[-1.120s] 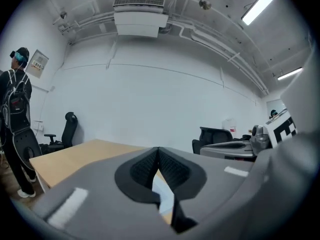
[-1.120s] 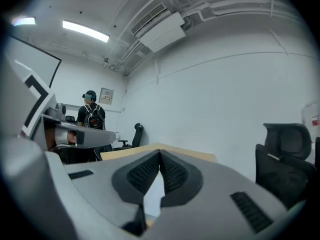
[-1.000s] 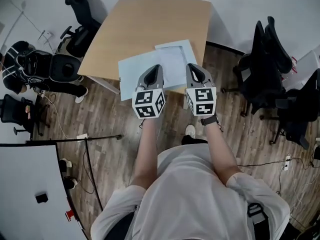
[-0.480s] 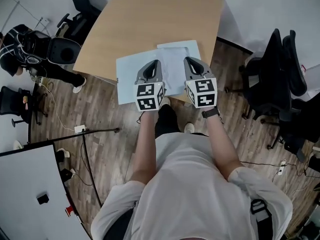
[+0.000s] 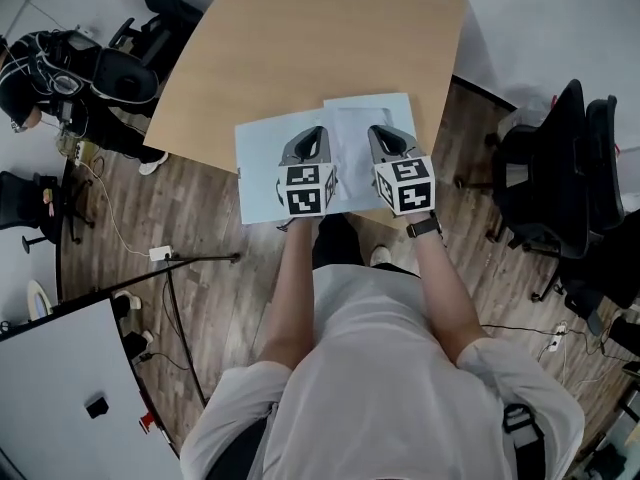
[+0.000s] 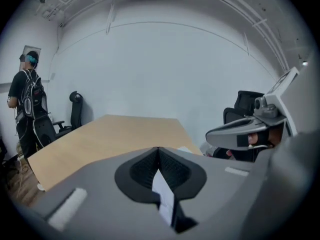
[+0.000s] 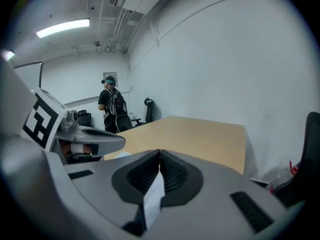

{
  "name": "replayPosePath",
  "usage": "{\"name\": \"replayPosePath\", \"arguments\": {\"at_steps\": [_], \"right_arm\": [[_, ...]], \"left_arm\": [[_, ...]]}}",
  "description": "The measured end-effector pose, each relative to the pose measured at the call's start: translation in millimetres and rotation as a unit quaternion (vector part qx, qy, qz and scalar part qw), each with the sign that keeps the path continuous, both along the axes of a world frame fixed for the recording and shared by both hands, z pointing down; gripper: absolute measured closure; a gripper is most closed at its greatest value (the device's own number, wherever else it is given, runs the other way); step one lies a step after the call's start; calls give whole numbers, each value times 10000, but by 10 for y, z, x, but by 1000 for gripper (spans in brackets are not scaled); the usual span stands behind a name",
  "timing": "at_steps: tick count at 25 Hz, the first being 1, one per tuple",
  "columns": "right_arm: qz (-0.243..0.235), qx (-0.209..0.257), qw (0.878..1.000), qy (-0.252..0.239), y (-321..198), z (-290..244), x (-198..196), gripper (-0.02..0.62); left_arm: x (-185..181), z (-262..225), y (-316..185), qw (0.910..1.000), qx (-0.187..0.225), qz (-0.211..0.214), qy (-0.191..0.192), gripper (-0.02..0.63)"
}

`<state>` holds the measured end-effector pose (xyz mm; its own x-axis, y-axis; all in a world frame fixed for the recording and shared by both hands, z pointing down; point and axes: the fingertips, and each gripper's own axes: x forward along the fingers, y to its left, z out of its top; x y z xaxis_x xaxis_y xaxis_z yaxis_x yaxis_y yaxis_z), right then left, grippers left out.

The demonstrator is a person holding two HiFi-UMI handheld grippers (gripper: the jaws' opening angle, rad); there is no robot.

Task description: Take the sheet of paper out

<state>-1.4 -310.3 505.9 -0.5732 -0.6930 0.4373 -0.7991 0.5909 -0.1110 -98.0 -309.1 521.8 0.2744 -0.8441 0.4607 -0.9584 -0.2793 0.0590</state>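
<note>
Folder (image 5: 260, 163) pale blue, on table (image 5: 300, 48) | sheet of paper (image 5: 352, 133) overlapping it

— How are the arms set?

— Both reach forward side by side: the bare left forearm (image 5: 295, 278) and the bare right forearm (image 5: 440, 288), which has a black wristband (image 5: 421, 227) at the wrist.

— And the tools?

— The grey two-jaw left gripper (image 5: 319, 130) and the matching grey right gripper (image 5: 373, 129) lie parallel. Their tips point far and somewhat downward, and their black-and-white marker cubes (image 5: 306, 188) are nearest the body.

— Jaws?

— Pressed together on each, the ribbed pads (image 6: 172, 171) meeting at the tip. A pale sliver (image 6: 162, 196) sits between them further back, possibly part of the gripper.
</note>
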Motion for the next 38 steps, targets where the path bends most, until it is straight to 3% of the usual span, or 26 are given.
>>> {"name": "replayPosePath", "arguments": {"at_steps": [6, 13, 17, 21, 31, 38], "right_arm": [[209, -360, 9991, 92, -169, 341, 20, 584], [231, -509, 9980, 287, -260, 536, -28, 584], [314, -552, 9976, 284, -356, 559, -42, 584], [450, -628, 9967, 256, -428, 604, -14, 584], [616, -635, 9945, 563, -555, 648, 93, 584], [774, -773, 9925, 542, -594, 729, 164, 584]], "left_arm": [[45, 439, -81, 9981, -411, 364, -270, 597], [111, 850, -149, 9933, -969, 568, 256, 595], [194, 1074, -126, 9824, -1501, 899, 660, 565], [267, 1318, -81, 9714, -1924, 1217, 677, 516], [464, 1710, -92, 9529, -2427, 1627, 814, 368], [525, 1978, -15, 9417, -2779, 1781, 651, 359]]}}
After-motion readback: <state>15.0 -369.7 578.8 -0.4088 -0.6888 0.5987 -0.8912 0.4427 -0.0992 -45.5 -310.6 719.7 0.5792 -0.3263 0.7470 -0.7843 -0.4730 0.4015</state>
